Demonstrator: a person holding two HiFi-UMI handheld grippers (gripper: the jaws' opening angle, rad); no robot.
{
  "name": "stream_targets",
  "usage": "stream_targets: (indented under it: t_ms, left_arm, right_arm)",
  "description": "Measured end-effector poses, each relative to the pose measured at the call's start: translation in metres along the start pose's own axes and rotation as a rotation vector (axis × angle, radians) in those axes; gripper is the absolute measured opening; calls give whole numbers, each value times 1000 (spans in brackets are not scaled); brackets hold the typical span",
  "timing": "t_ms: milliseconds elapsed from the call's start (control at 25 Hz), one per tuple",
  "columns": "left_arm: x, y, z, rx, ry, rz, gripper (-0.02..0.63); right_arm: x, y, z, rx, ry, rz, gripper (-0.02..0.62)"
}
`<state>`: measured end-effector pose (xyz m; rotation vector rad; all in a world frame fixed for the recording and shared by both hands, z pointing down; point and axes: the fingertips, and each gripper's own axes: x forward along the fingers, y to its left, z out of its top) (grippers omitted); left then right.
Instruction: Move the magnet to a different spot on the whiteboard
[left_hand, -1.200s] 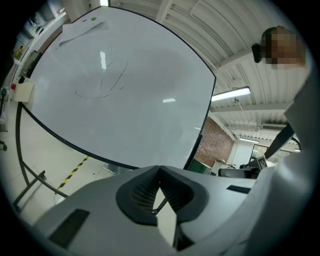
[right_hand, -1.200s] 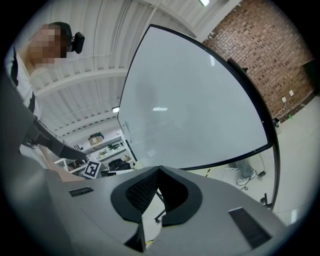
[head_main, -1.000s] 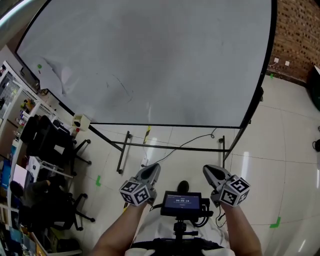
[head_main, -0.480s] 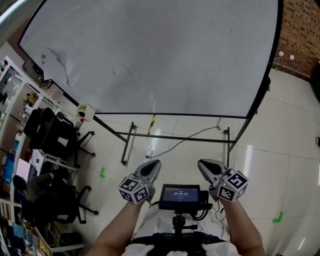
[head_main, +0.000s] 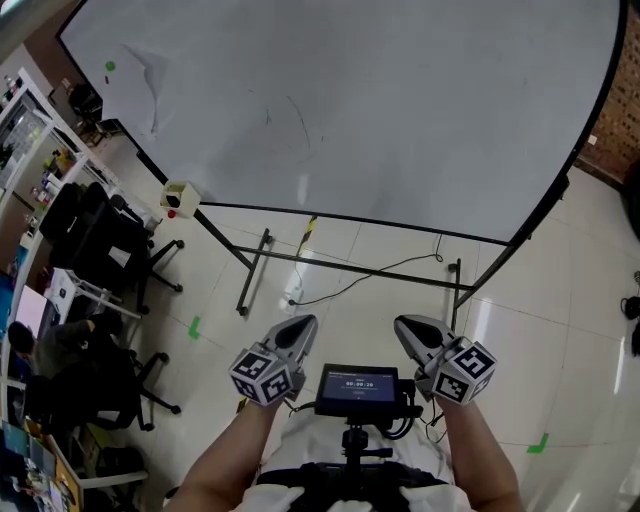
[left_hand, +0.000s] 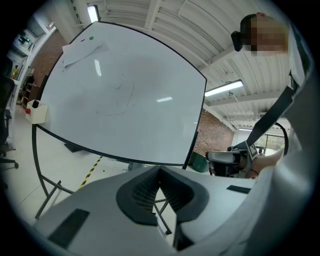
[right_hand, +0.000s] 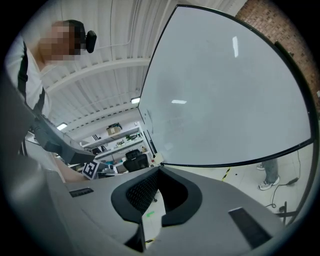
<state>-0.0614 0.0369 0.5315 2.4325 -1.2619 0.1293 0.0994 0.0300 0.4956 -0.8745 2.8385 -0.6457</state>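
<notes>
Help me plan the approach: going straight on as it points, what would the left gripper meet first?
Most likely the whiteboard, near its bottom edge: the left gripper, shut and empty, aims about there. Depth is unclear, and a slightly lower line would pass beneath the board instead.

Head view looks steeply down on left tongs (head_main: 298, 325), right tongs (head_main: 408, 328) and floor (head_main: 580, 330), whiteboard (head_main: 350, 100) ahead. Both gripper views sit low, looking along their own jaws. All three share the whiteboard.

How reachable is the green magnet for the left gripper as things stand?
Probably not yet: the left gripper, jaws shut, hangs well short of the whiteboard, and the green magnet sits near its far upper-left corner.
</notes>
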Motion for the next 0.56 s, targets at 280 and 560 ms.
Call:
stream_targets:
  t_ms: [280,560]
  left_arm:
    - [-19,32,12,-17,-27,-26,20]
    - [-31,61,18,-15,-29,-64,20]
  right_arm:
    - [35,24,-4,-14,22,-18,32]
    - [65,40,-11,-12,23,-44,32]
